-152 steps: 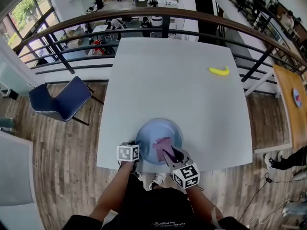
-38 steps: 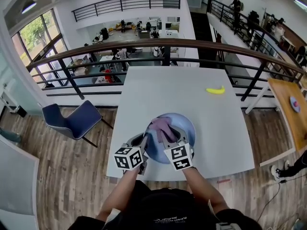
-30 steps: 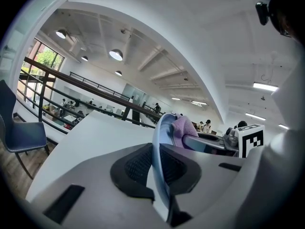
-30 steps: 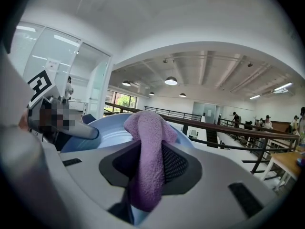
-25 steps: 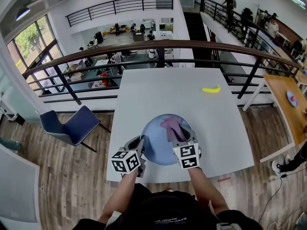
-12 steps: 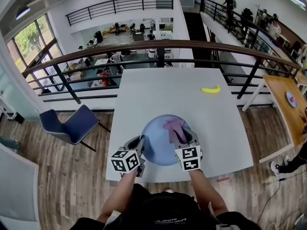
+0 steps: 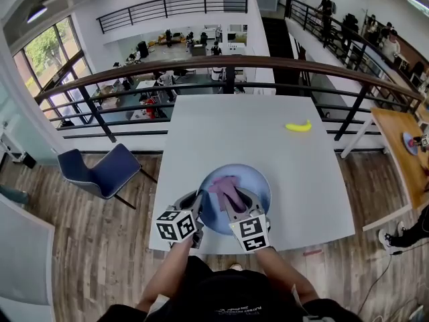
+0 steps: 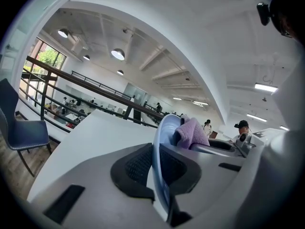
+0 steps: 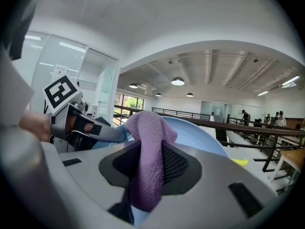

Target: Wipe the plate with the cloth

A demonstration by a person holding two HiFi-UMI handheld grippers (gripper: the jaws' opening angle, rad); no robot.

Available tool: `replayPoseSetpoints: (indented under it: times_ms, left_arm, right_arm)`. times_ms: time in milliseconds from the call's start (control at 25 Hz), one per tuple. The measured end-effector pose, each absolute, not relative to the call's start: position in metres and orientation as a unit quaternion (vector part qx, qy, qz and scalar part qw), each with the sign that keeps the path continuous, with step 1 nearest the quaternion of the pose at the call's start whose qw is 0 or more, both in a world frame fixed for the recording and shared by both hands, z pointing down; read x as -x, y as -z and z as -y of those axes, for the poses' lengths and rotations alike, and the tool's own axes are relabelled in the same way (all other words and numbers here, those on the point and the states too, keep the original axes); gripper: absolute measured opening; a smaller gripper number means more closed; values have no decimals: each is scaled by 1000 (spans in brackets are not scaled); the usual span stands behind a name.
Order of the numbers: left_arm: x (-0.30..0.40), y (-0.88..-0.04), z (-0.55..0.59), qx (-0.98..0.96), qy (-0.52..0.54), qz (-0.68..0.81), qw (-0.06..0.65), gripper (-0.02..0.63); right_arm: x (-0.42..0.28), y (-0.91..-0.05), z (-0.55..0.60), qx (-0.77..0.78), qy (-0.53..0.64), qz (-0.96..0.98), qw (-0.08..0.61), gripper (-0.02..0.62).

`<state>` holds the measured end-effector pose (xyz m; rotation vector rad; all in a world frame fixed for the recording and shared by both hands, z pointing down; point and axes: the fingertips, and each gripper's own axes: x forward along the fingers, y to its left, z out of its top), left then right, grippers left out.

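A pale blue plate (image 7: 253, 185) sits at the near edge of the white table (image 7: 295, 173). My left gripper (image 7: 199, 206) is shut on the plate's left rim; in the left gripper view the rim (image 8: 159, 142) stands edge-on between the pads. My right gripper (image 7: 226, 194) is shut on a purple cloth (image 7: 223, 185), which lies on the plate's inner face left of centre. In the right gripper view the cloth (image 9: 147, 161) hangs between the jaws, with the plate (image 9: 205, 135) behind it and the left gripper (image 9: 81, 123) at the left.
A yellow banana (image 7: 298, 125) lies at the table's far right. A dark railing (image 7: 228, 62) runs behind the table. A blue chair (image 7: 100, 170) stands on the wooden floor at the left, and a wooden table (image 7: 402, 146) at the right.
My right gripper has drawn the cloth leftward across the plate, from its upper right part to left of centre. The left gripper has kept its hold on the rim.
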<state>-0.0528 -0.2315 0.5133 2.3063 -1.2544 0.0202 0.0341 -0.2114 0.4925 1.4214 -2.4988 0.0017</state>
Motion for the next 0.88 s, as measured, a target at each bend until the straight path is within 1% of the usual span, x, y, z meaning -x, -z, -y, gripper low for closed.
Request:
replayPoseSetpoints:
  times_ms: [400, 880]
  left_arm:
    - [57, -507, 222, -850, -2, 463, 251, 31]
    - [62, -505, 220, -852, 2, 463, 245, 34]
  right_arm:
    - [3, -504, 194, -454, -4, 877, 155, 120]
    - [8, -507, 201, -462, 6, 872, 160, 120]
